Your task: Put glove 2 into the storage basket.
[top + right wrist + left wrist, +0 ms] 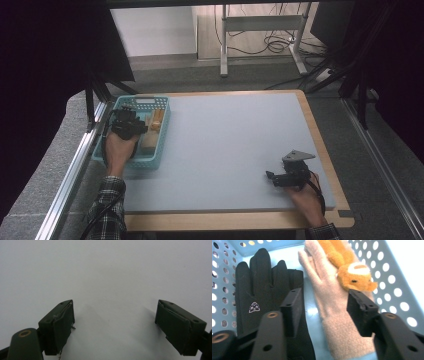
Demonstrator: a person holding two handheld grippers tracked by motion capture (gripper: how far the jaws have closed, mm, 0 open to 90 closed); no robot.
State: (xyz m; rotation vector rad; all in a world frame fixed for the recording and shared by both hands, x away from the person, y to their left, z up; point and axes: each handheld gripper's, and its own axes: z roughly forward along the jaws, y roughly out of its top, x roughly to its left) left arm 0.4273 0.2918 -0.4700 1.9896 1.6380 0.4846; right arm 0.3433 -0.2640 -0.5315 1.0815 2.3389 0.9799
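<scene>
The left hand-held gripper [324, 312] hangs released over the beige knitted wool glove [329, 305] in the perforated blue plastic basket [392, 277]. Closing here might also snag the black fabric glove [267, 295] just beside it. The right hand-held gripper [115, 325] gapes empty above the tabletop [107, 270].

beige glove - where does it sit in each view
High view: the beige glove lies in the blue basket at the table's left, right of the left tongs.
Left gripper view: centre, between the open jaws, beside the black glove.
Right gripper view: not in it.
Shared landmark: the basket.

The black glove [267, 290] is partly hidden behind the left gripper's [324, 307] jaws. The beige glove's [329, 297] cuff runs past the bottom edge. The plush toy's [347, 267] upper body is cut off at the top.
</scene>
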